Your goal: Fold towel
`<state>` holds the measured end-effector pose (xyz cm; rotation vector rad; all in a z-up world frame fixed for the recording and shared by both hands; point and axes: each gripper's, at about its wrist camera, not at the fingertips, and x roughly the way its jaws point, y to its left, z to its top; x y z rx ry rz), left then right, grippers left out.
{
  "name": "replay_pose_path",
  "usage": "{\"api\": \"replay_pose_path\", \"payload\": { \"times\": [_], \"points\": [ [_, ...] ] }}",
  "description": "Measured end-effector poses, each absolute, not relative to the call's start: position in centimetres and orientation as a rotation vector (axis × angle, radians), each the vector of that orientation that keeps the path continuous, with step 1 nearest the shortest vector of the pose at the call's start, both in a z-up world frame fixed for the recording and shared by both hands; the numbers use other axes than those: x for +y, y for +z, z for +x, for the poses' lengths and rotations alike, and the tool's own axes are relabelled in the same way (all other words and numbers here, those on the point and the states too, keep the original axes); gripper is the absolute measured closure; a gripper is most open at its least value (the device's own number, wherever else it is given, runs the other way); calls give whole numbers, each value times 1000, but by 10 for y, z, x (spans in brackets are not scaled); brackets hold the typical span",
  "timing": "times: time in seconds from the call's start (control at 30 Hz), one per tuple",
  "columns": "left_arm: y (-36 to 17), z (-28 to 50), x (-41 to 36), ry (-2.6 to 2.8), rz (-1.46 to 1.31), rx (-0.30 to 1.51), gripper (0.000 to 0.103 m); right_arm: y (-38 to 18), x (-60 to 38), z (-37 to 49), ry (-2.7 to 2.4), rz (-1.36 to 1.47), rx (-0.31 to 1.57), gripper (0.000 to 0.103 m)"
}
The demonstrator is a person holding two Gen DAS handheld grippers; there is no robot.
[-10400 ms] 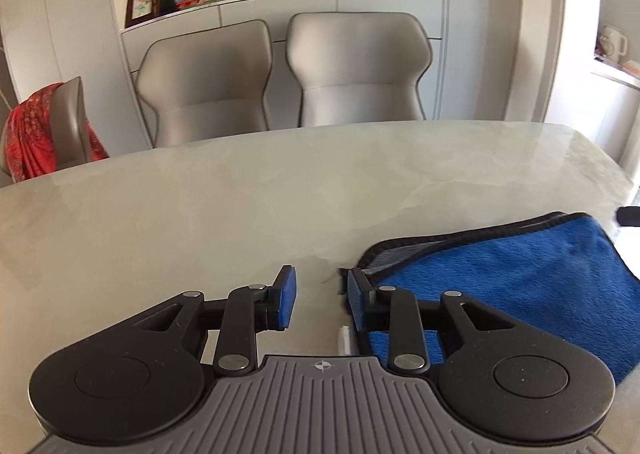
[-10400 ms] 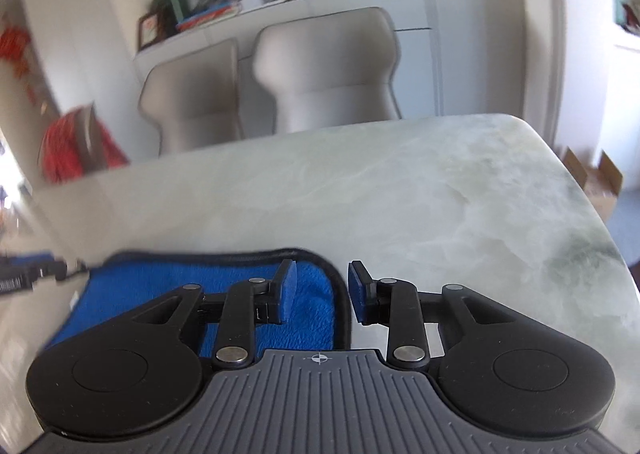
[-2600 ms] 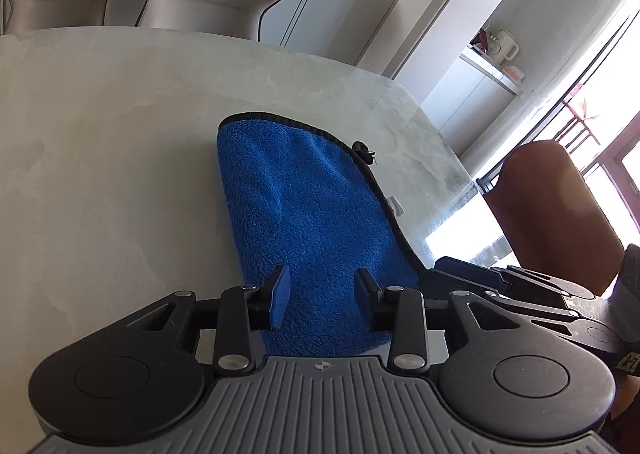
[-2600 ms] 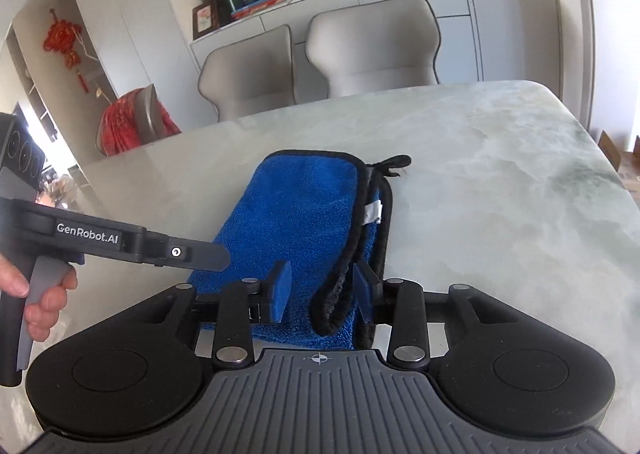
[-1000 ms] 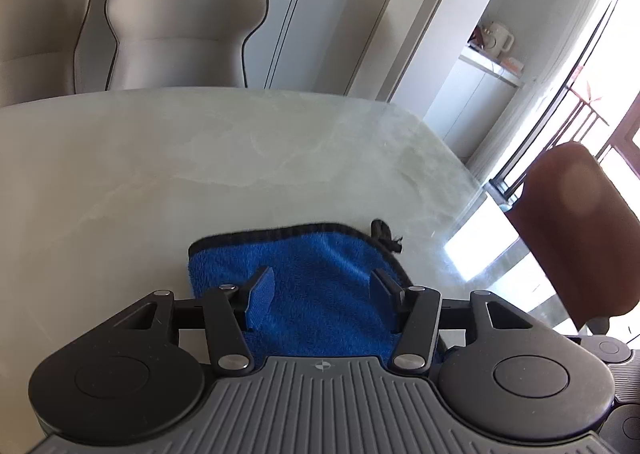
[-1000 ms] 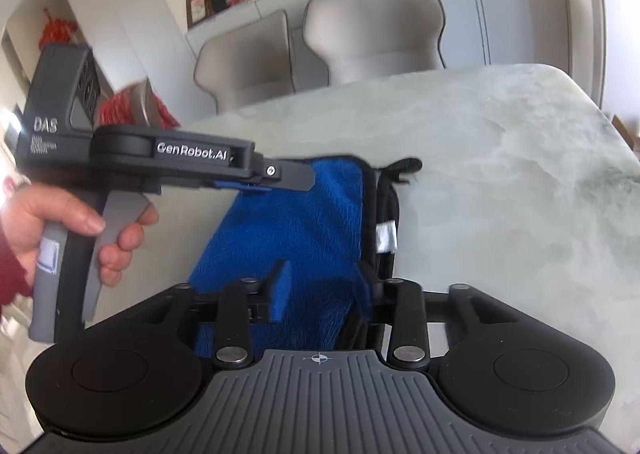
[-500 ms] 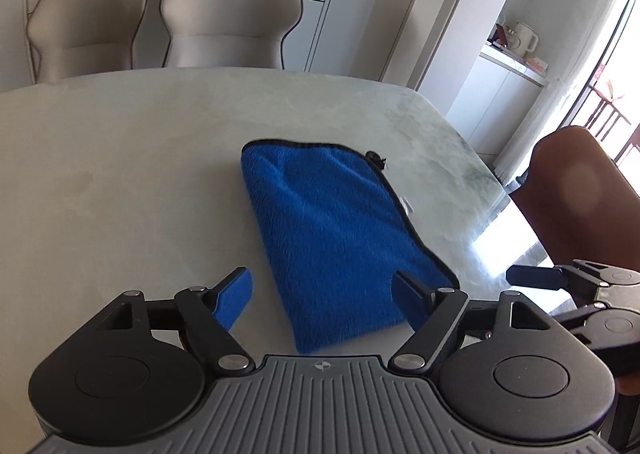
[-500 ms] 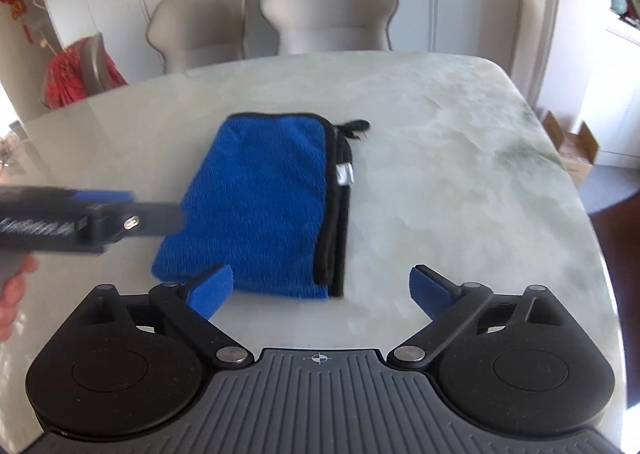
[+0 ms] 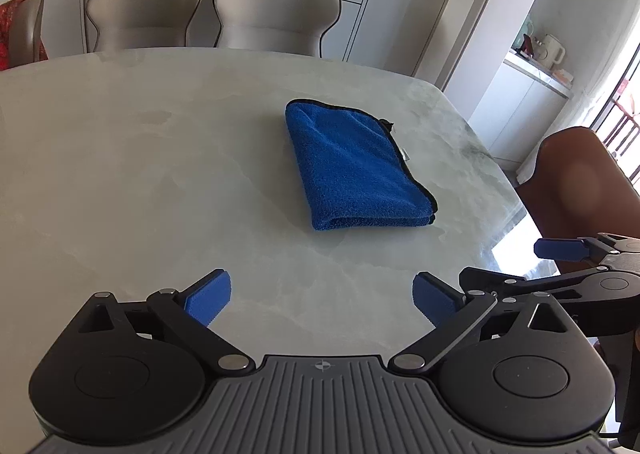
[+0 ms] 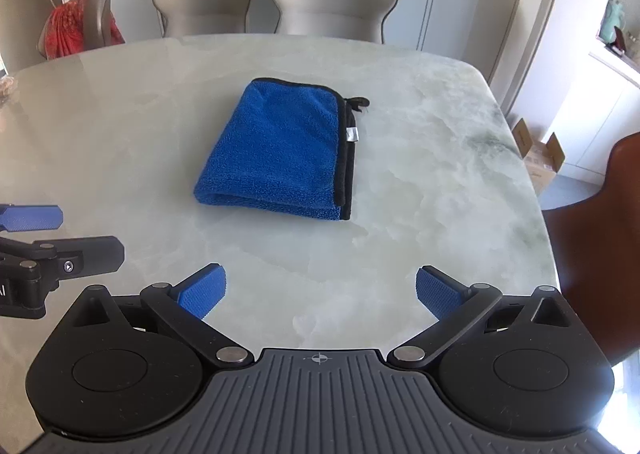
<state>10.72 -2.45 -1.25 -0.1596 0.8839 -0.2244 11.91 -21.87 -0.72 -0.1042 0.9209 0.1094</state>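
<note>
A blue towel (image 9: 352, 170) with black trim lies folded flat on the pale marble table (image 9: 120, 174). It also shows in the right wrist view (image 10: 280, 150), with a white label and a black loop on its right edge. My left gripper (image 9: 322, 300) is open and empty, held above the table short of the towel. My right gripper (image 10: 320, 294) is open and empty, also short of the towel. The right gripper's blue pad shows at the right edge of the left wrist view, and the left gripper's at the left edge of the right wrist view.
Two grey chairs (image 9: 208, 10) stand behind the table's far edge. A brown chair (image 9: 580, 182) stands at the table's right side. A chair with a red cloth (image 10: 80, 22) is at the far left. A cardboard box (image 10: 540, 154) sits on the floor right.
Both grippers have drawn back and up from the towel and opened wider. The towel stays folded on the table, let go.
</note>
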Motion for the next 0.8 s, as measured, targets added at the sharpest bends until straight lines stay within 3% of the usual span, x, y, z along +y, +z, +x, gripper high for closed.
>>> {"api": "replay_pose_path", "payload": {
  "times": [0.8],
  "points": [
    [23,36,-25,-151,-149,802,2,48,-210,38,-4,-104,799,1]
  ]
}}
